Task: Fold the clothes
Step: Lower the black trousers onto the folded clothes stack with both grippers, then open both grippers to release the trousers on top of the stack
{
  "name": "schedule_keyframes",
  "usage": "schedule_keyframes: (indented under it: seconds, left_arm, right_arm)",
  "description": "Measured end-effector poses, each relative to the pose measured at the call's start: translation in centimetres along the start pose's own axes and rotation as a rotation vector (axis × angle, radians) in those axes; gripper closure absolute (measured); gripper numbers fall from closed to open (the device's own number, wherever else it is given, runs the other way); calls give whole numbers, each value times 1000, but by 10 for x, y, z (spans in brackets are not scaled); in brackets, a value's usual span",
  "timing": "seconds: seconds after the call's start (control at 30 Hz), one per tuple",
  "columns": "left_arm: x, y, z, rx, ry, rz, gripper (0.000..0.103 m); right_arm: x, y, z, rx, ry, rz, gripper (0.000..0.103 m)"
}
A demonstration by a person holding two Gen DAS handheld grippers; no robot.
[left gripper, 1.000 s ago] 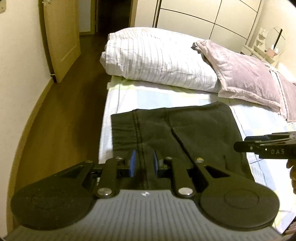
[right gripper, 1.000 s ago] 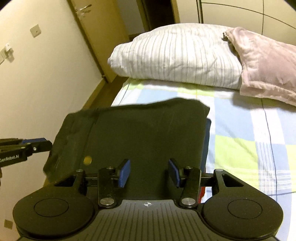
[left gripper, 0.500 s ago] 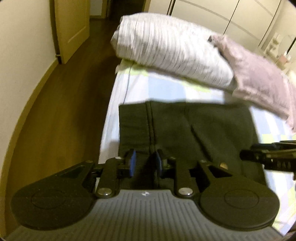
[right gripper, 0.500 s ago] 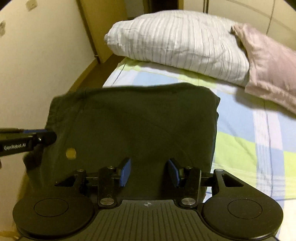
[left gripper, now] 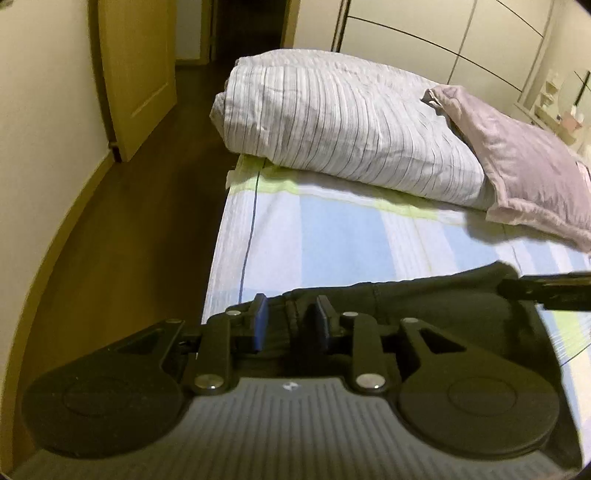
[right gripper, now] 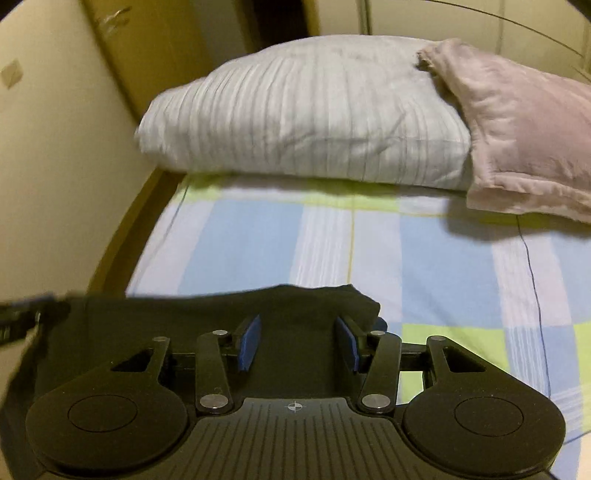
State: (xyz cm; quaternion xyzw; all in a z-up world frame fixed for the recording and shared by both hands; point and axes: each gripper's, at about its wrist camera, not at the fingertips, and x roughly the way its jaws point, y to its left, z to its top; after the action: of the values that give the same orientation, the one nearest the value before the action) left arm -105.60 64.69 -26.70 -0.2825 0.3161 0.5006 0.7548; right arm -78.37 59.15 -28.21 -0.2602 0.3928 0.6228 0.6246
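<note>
**Tongs over the dark trousers at the bed's near left edge**

Left tongs [left gripper: 287, 325]: I've just been spreading them, a trouser seam between the pads, unpinched. Right tongs [right gripper: 298, 343] stand spread above the dark trousers [right gripper: 207, 314], which lie on the checked bedsheet [right gripper: 424, 258].

Bed [left gripper: 332, 236], covered by checked sheet in blue, white and lime green. At far end: striped white pillow [left gripper: 343, 122], lying flat. To its right: mauve pillow [left gripper: 524, 162], overlapping striped pillow's right edge. Left of bed: dark wood floor [left gripper: 129, 240]. Far left: open wooden door [left gripper: 136, 66] against cream wall [right gripper: 55, 147]. Far right: pale wardrobe doors [left gripper: 424, 33] behind pillows.
</note>
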Motion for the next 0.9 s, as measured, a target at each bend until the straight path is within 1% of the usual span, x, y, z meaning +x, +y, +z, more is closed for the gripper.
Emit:
schedule_keyframes:
  seconds: [0.07,0.13,0.17,0.27,0.33,0.4,0.47,0.5,0.57,0.6,0.67,0.73,0.83,0.9]
  left_arm:
    - [-9,1,-2,5,-20,-7,76]
    - [-27,4,-4,-24,-44,-16,77]
    - [-38,5,-7,-42,-56,-18,80]
    - [-78,2,-23,-50,-66,-17,82]
    - [-100,-4,-38,-44,-40,-40,82]
    - [-114,-10,-54,-22,1,-57,82]
    - [-114,-18,-69,18,55,-37,82]
    - [-109,-20,-75,30,86,-13,82]
    - [-99,-20,-84,23,126,19,82]
    - [-95,-21,-87,16,135,29,82]
    - [-95,-24,-87,17,124,44,81]
    - [-97,-27,-88,17,124,60,81]
    - [-107,-29,-87,-5,119,83,81]
    - [-120,-32,-85,-29,112,100,81]
  right_arm:
    - [-16,0,-5,1,-20,11,54]
    - [-37,0,-15,14,-38,31,54]
    - [-49,1,-22,17,-47,47,54]
    - [-88,11,-53,0,-42,102,54]
    - [-108,21,-76,-31,-24,129,54]
    - [-119,31,-93,-62,5,147,54]
    - [-123,41,-106,-84,45,160,54]
    - [-119,45,-110,-90,73,159,54]
    - [-107,53,-120,-103,137,154,54]
    - [-101,57,-124,-116,153,149,54]
    - [-90,65,-130,-144,160,131,54]
    - [-88,72,-131,-166,158,102,53]
    - [-89,76,-130,-154,175,87,52]
    - [-98,77,-128,-139,163,76,52]
